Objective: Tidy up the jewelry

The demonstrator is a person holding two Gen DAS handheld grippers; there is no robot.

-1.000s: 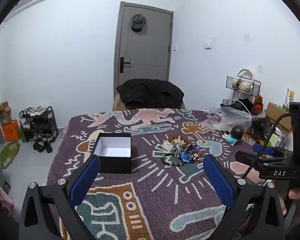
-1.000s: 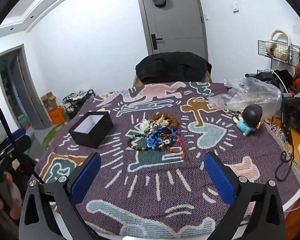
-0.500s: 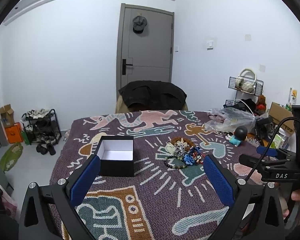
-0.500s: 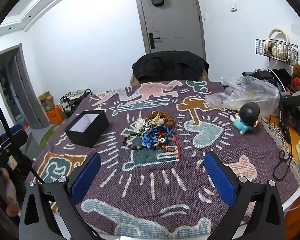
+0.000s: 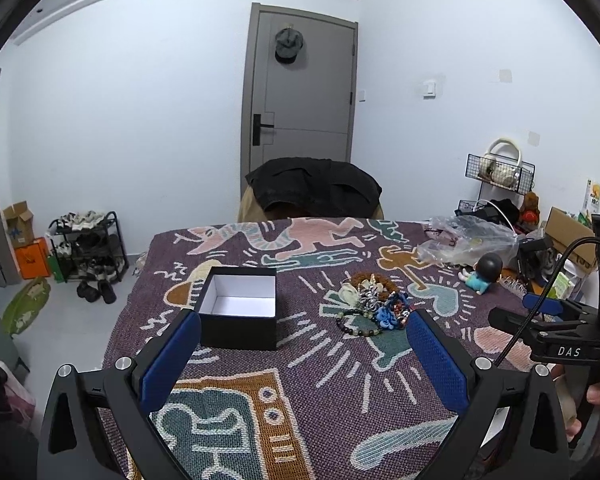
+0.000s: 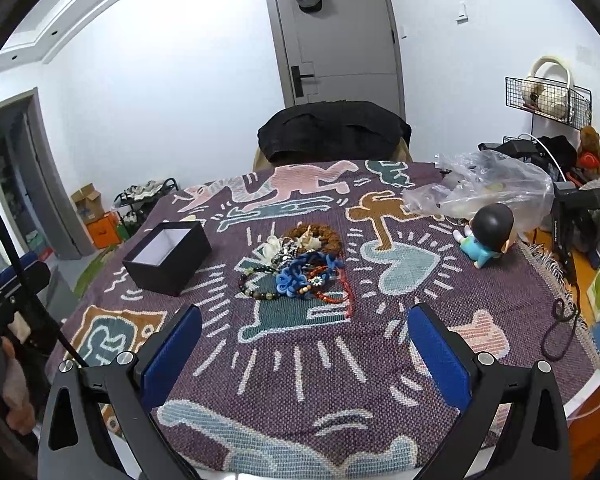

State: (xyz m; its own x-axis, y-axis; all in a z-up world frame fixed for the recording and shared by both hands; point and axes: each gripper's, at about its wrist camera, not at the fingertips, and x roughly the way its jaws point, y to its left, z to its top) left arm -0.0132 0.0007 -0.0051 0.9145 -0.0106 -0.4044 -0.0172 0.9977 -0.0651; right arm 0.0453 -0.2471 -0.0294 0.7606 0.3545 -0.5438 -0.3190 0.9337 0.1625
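The left gripper (image 5: 302, 346) has its jaws spread wide with nothing between them, above the patterned cloth (image 5: 308, 408). Just beyond its left fingertip sits the black box (image 5: 240, 312) — lid off, white inside bare. Ahead of its right fingertip lies the jewelry pile (image 5: 374, 306) of beaded bracelets. The right gripper (image 6: 304, 342) is likewise wide apart and holding nothing — the jewelry pile (image 6: 300, 266) lies straight ahead between its fingers, the black box (image 6: 168, 256) farther off to the left, a small doll (image 6: 488, 236) off to the right.
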